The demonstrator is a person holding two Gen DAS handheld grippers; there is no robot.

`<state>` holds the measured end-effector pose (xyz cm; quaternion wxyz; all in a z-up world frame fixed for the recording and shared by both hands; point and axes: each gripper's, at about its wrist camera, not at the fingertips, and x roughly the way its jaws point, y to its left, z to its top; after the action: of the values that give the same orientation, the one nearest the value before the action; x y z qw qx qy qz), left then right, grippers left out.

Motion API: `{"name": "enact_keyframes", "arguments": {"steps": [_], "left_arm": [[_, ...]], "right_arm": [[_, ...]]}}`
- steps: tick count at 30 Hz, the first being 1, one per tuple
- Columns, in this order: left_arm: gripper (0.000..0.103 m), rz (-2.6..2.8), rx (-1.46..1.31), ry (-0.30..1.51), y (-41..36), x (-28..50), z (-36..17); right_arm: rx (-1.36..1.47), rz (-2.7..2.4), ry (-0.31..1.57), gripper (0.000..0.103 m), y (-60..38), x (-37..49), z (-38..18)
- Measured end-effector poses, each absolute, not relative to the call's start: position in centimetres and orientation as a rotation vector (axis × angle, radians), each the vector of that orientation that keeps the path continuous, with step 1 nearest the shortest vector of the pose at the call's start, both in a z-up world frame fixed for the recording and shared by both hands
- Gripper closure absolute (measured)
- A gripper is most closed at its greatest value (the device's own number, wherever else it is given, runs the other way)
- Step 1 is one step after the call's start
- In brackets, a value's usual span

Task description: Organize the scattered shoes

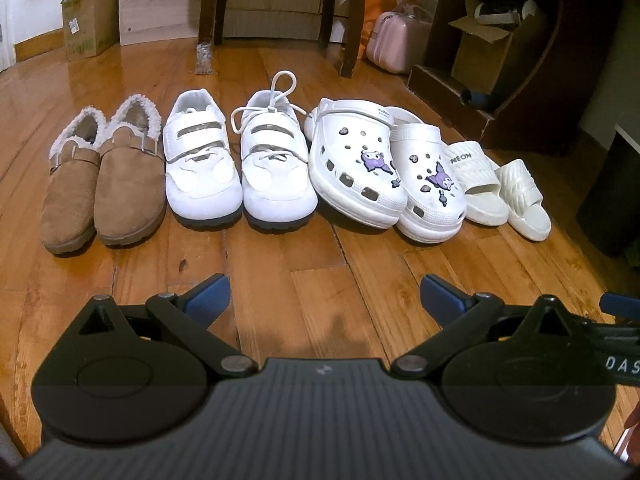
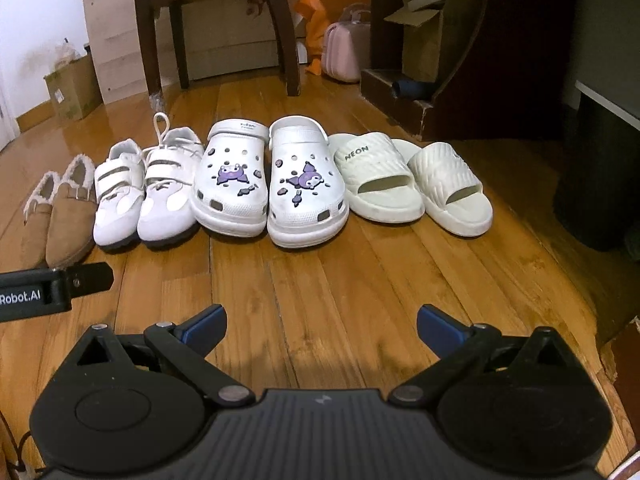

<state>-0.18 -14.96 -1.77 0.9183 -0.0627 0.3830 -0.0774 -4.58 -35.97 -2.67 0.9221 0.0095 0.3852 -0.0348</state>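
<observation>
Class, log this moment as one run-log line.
shoes: four pairs in one row, toes forward | left gripper: open, empty | right gripper: open, empty

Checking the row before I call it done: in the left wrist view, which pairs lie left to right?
brown fleece-lined slippers → white strap sneakers → white clogs with purple charms → cream slides

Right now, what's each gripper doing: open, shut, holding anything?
Left gripper: open, empty, hovering over bare floor short of the shoes.
Right gripper: open, empty, also short of the shoes.
</observation>
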Motion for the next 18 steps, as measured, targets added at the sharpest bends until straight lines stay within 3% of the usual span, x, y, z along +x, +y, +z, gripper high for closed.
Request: {"name": "enact_keyframes", "arguments": {"steps": [18], "left_arm": [[0.0, -0.201, -0.152, 0.733, -14.2, -3.0, 1.1]], "right_arm": [[-0.172, -0.086, 0.809, 0.001, -31.9, -7.4, -0.2]]}}
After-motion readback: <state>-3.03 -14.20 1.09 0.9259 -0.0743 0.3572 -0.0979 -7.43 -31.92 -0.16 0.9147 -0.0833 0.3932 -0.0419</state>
